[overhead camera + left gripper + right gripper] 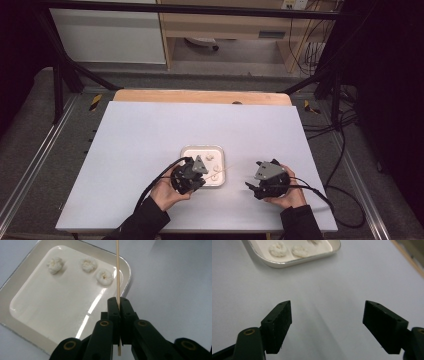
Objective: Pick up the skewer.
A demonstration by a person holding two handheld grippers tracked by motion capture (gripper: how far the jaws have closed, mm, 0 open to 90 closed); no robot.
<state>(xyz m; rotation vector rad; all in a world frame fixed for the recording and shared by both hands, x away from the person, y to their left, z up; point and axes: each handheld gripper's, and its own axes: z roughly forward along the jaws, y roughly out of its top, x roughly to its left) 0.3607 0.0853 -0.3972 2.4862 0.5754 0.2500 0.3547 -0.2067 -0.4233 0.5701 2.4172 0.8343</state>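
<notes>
White table (130,150): left gripper (119,305) clamps skewer (117,270) over tray (22,322); right gripper (327,315) spread, empty.

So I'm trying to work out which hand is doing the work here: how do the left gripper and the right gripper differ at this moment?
The left gripper has its jaws shut on a thin wooden skewer; the right gripper has its jaws wide apart with nothing between them. The left gripper sits at the white tray holding three pale puffy pieces, while the right gripper is over bare table, off to the tray's side. Both are black, two-jawed and hand-held.
</notes>
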